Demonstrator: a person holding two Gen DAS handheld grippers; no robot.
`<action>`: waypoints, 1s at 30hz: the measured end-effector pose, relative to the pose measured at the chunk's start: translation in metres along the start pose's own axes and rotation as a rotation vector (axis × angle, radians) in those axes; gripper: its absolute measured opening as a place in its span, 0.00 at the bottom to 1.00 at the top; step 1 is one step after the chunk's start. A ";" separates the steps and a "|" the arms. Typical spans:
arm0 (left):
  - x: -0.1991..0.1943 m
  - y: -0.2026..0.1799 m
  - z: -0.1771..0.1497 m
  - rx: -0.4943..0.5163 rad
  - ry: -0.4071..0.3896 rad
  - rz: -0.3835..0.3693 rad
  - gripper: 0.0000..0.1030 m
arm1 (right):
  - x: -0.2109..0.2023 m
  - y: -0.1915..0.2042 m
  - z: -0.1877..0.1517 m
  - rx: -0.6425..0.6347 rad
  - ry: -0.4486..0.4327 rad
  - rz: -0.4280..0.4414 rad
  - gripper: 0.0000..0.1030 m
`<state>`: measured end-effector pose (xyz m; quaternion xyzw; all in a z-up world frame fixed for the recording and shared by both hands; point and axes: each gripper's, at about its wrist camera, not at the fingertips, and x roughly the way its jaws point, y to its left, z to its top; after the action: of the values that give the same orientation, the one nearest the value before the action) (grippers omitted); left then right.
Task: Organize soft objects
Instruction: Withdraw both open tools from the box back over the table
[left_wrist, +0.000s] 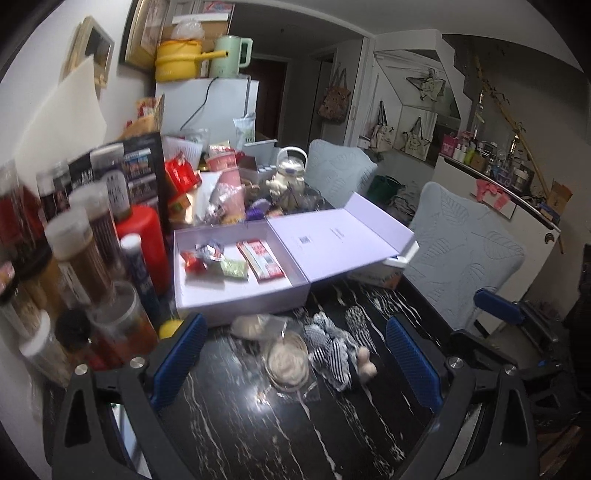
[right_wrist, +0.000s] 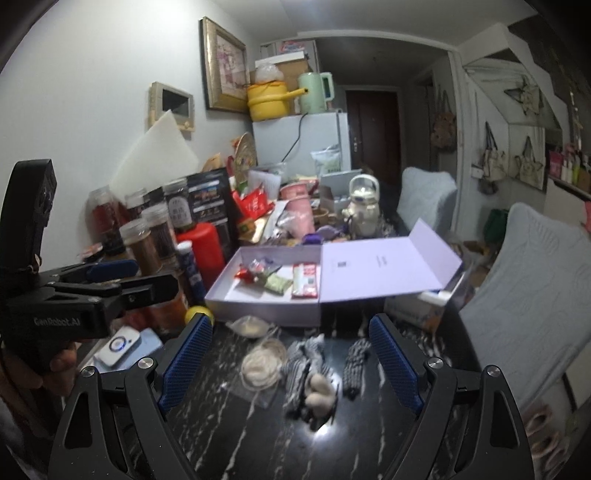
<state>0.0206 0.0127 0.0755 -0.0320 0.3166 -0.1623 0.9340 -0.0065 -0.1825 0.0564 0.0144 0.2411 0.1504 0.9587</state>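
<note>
Black marbled surface (left_wrist: 229, 424) carries striped cloths (left_wrist: 330, 349) near its middle, before an open lilac box (left_wrist: 240, 295). Both the left hand-held gripper (left_wrist: 295, 363) and the right hand-held gripper (right_wrist: 291, 360) hover spread wide, empty.

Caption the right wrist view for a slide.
Open right gripper hovers over striped cloth on black marble table, before open lilac box.

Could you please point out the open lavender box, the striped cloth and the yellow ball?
lavender box (right_wrist: 258, 306): right wrist view, front wall.
striped cloth (left_wrist: 328, 345): left wrist view, its middle folds.
yellow ball (right_wrist: 195, 314): right wrist view, visible top.
</note>
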 end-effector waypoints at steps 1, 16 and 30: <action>-0.001 0.001 -0.004 -0.008 0.004 0.003 0.96 | 0.000 0.000 -0.003 0.006 0.006 0.001 0.86; 0.036 -0.001 -0.065 -0.008 0.167 -0.114 0.96 | 0.012 -0.002 -0.060 0.100 0.107 0.017 0.86; 0.075 0.005 -0.116 -0.013 0.261 -0.049 0.96 | 0.028 -0.022 -0.114 0.135 0.208 -0.064 0.86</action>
<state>0.0084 -0.0023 -0.0614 -0.0243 0.4355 -0.1857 0.8805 -0.0297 -0.2005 -0.0594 0.0555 0.3493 0.1040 0.9296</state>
